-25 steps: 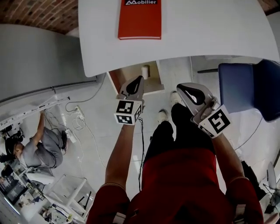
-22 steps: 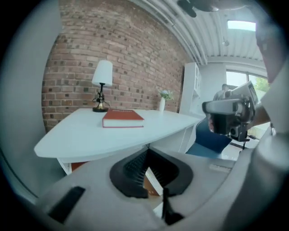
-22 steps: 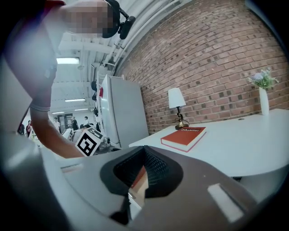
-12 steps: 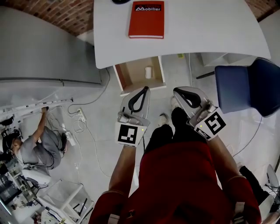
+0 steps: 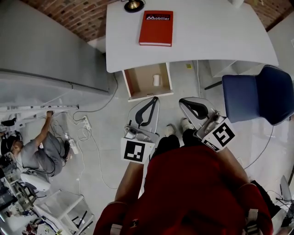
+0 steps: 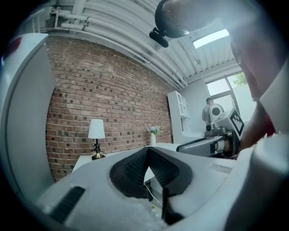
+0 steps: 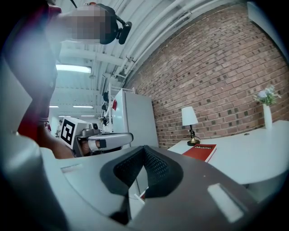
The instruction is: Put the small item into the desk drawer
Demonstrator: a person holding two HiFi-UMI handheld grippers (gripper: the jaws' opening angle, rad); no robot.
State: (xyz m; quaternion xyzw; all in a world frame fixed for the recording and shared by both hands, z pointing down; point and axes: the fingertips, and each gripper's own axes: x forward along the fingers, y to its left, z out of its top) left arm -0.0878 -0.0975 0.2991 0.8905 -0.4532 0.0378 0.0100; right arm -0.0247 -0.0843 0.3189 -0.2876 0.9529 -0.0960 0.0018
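The desk drawer (image 5: 133, 83) stands pulled out under the white desk (image 5: 206, 36). A small pale cylinder, the small item (image 5: 156, 80), lies inside it. My left gripper (image 5: 154, 99) hangs over the floor just short of the drawer's front, jaws shut with nothing between them. My right gripper (image 5: 183, 102) is beside it to the right, also shut and empty. In the left gripper view the left gripper (image 6: 147, 151) has its pads together at the tips. In the right gripper view the right gripper (image 7: 143, 149) looks the same.
A red book (image 5: 156, 28) and a lamp base (image 5: 133, 4) sit on the desk. A blue chair (image 5: 257, 94) stands at the right. A person (image 5: 41, 153) crouches on the floor at the left among cables and a power strip (image 5: 85, 122). A grey partition (image 5: 46, 50) runs along the left.
Both grippers have drawn back from the desk toward my body, staying shut. The open drawer with the item now lies farther ahead of them.
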